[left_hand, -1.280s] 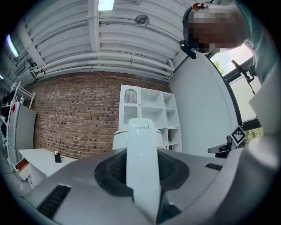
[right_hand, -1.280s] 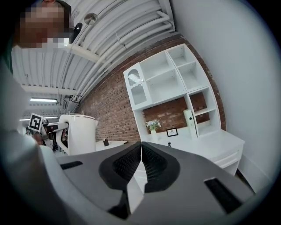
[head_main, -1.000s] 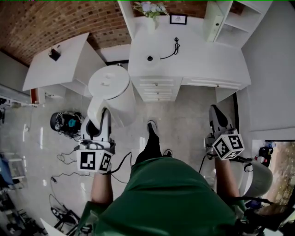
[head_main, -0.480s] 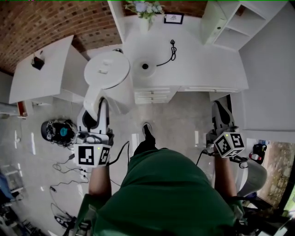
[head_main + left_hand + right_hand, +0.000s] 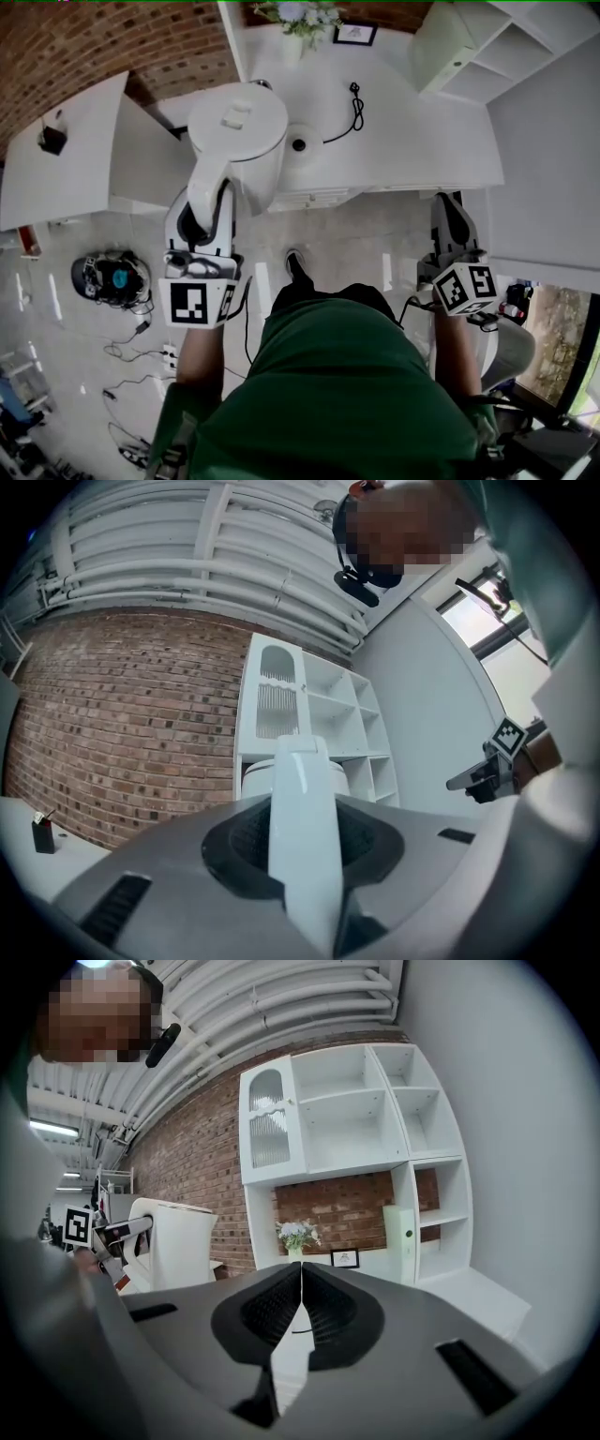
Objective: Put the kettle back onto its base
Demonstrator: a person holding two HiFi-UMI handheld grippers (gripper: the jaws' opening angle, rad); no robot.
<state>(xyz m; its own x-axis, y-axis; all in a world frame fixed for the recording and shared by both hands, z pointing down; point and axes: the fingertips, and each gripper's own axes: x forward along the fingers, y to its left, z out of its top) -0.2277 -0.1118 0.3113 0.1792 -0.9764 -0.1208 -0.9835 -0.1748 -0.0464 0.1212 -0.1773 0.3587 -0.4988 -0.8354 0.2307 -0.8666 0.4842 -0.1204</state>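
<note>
A white kettle point(image 5: 239, 131) hangs over the front left edge of the white counter point(image 5: 412, 131). My left gripper point(image 5: 208, 204) is shut on its handle point(image 5: 208, 183). In the left gripper view the white handle point(image 5: 302, 827) stands upright between the dark pads, with the kettle body point(image 5: 342, 778) behind it. The round kettle base point(image 5: 300, 143) lies on the counter just right of the kettle, and its black cord point(image 5: 354, 101) runs off behind it. My right gripper point(image 5: 448, 202) is at the counter's front right edge, shut and empty. Its pads meet in the right gripper view point(image 5: 301, 1288), where the kettle point(image 5: 173, 1241) shows at the left.
A vase of flowers point(image 5: 298, 19) and a small picture frame point(image 5: 354, 35) stand at the back of the counter. Open white shelves point(image 5: 487, 47) are at the right, a white side table point(image 5: 66, 159) at the left. Cables and a round device point(image 5: 112, 278) lie on the floor.
The person has walked up to the counter. Both grippers came forward, and the kettle went from over the floor to over the counter's edge beside the base.
</note>
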